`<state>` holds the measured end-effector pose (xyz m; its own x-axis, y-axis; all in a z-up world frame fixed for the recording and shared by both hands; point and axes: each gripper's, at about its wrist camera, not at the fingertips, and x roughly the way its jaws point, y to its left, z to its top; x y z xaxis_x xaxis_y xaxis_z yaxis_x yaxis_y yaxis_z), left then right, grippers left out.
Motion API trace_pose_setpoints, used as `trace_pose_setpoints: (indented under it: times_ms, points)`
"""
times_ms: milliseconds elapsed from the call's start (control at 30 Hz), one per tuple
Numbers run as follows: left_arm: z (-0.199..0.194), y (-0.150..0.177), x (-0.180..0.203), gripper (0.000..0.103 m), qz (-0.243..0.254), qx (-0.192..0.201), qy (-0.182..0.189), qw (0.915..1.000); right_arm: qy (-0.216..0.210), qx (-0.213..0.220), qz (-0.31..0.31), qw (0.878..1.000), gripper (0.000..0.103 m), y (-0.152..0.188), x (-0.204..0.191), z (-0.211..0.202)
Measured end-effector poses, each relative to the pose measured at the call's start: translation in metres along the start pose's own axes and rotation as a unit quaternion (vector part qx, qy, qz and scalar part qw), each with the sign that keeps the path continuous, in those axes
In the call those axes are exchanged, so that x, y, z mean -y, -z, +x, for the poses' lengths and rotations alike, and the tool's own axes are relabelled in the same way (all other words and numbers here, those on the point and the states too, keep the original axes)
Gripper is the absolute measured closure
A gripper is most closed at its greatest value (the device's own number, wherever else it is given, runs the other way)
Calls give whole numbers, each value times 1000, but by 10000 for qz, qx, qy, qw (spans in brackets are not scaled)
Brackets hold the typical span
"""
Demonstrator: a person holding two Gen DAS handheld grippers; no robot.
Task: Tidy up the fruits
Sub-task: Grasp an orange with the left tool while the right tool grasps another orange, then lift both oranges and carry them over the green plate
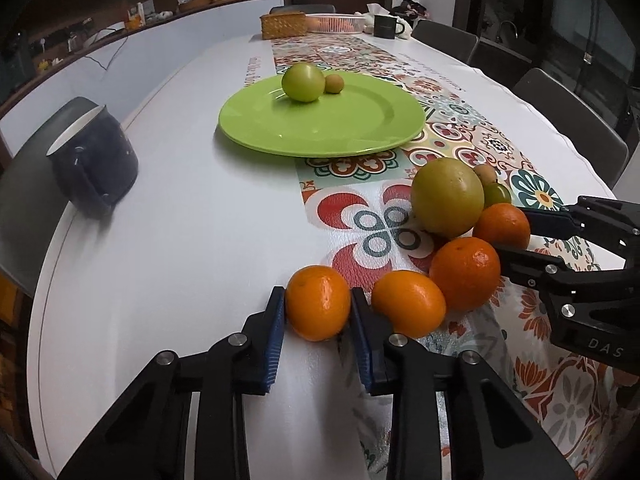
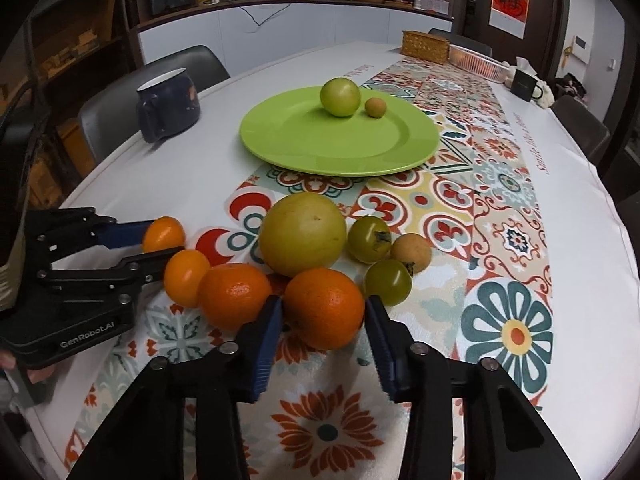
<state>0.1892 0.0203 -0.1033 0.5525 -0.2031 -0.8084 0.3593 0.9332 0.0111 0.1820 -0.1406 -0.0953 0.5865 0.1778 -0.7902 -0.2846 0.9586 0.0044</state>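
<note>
A green plate [image 1: 360, 120] [image 2: 288, 140] on the table holds a green round fruit [image 1: 303, 82] [image 2: 340, 96] and a small brown fruit [image 1: 333, 83] [image 2: 375, 107]. In front lies a cluster: a big yellow-green fruit [image 1: 447, 197] [image 2: 303, 234], several oranges, two small green fruits [image 2: 369, 239] [image 2: 387, 282] and a brown one [image 2: 411, 253]. My left gripper [image 1: 318, 300] [image 2: 160, 246] is shut on the leftmost orange [image 1: 318, 302] [image 2: 164, 233]. My right gripper [image 2: 324, 312] [image 1: 516, 232] is shut on another orange [image 2: 324, 308] [image 1: 502, 225].
A dark blue mug [image 1: 94, 170] [image 2: 168, 106] stands left of the plate. A patterned runner [image 1: 460, 128] covers the table's middle. A wicker basket [image 1: 283, 26], a white basket [image 1: 334, 23] and a black mug [image 1: 386, 26] stand at the far end. Chairs surround the table.
</note>
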Motion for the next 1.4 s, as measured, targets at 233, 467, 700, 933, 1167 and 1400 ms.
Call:
trace_pose_setpoints:
  times_ms: [233, 467, 700, 933, 1167, 1400]
  points:
    - [-5, 1, 1, 72, -76, -17, -38, 10000, -42, 27, 52, 10000, 61, 1, 1, -1]
    - [-19, 0, 3, 72, -162, 75, -129, 9998, -53, 158, 89, 9998, 62, 1, 3, -11]
    - [-43, -4, 9, 72, -242, 267, -167, 9992, -85, 377, 118, 9992, 62, 0, 5, -30]
    - [-68, -15, 14, 72, -295, 533, -170, 9980, -225, 695, 139, 9972, 62, -7, 8, -55]
    - [-82, -38, 18, 72, -391, 745, -174, 9963, -394, 1028, 181, 9938, 62, -24, 14, -73]
    - [-91, -69, 21, 72, -410, 976, -194, 9942, -512, 1275, 274, 9901, 62, -50, 29, -80]
